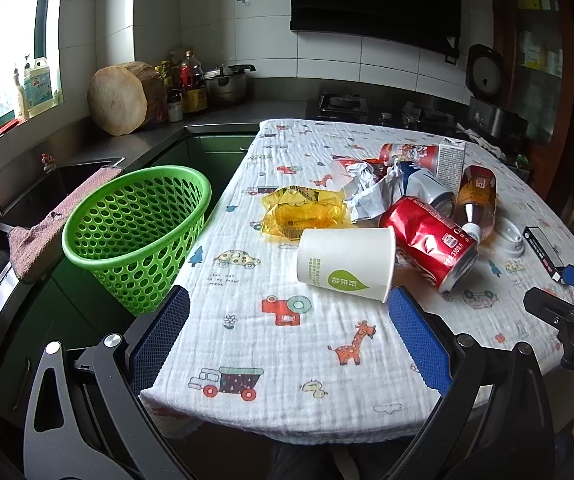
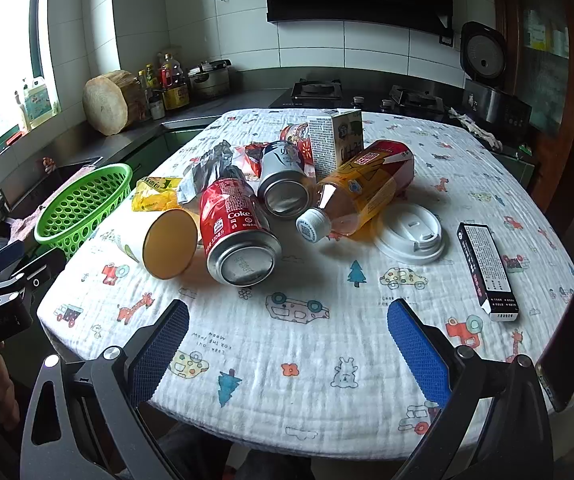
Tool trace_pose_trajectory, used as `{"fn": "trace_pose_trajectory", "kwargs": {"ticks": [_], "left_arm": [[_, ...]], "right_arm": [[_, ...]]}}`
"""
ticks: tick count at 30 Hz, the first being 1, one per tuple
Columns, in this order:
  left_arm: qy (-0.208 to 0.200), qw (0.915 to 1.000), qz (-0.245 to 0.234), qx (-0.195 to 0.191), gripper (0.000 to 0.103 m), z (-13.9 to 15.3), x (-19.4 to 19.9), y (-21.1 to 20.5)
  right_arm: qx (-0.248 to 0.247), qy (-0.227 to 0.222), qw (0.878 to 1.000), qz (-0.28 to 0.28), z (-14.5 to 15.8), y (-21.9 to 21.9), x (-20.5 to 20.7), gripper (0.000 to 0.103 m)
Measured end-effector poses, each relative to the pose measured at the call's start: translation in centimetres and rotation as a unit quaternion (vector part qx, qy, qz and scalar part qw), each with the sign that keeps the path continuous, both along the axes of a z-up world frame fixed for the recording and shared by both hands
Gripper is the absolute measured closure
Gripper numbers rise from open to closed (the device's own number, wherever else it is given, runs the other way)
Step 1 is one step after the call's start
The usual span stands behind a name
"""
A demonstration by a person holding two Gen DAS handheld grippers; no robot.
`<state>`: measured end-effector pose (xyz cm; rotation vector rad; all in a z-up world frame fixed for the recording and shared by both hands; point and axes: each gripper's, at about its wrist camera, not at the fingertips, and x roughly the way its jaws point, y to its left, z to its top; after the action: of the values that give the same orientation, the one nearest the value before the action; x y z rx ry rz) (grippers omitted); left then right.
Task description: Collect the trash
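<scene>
Counter (image 2: pixel 319 400) under printed cloth (image 2: pixel 307 344). On cloth: paper cup (image 2: pixel 163 246) on side, Coke can (image 2: pixel 235 232), second can (image 2: pixel 283 184), bottle (image 2: pixel 361 188), carton (image 2: pixel 337 140), lid (image 2: pixel 411 232), black box (image 2: pixel 487 270), yellow wrapper (image 2: pixel 155 194), phone (image 2: pixel 567 352).

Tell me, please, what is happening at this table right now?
A person holds two grippers over a table littered with trash. The left gripper and right gripper are both open and hold nothing. A white paper cup, a dented red Coke can, a clear plastic tea bottle and a yellow wrapper lie on the cloth. The green perforated plastic basket at the table's left edge looks empty.
</scene>
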<state>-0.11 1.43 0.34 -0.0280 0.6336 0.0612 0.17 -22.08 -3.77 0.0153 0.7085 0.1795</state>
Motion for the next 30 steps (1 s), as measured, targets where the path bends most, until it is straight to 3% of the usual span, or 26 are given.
{"fn": "trace_pose_trajectory", "kwargs": {"ticks": [30], "left_arm": [[-0.009,0.9999,0.012,-0.005,0.005,0.54,-0.16,0.57]], "right_arm": [[-0.006,-0.011,1.0,0.004,0.63,0.5,-0.14,0.007]]}}
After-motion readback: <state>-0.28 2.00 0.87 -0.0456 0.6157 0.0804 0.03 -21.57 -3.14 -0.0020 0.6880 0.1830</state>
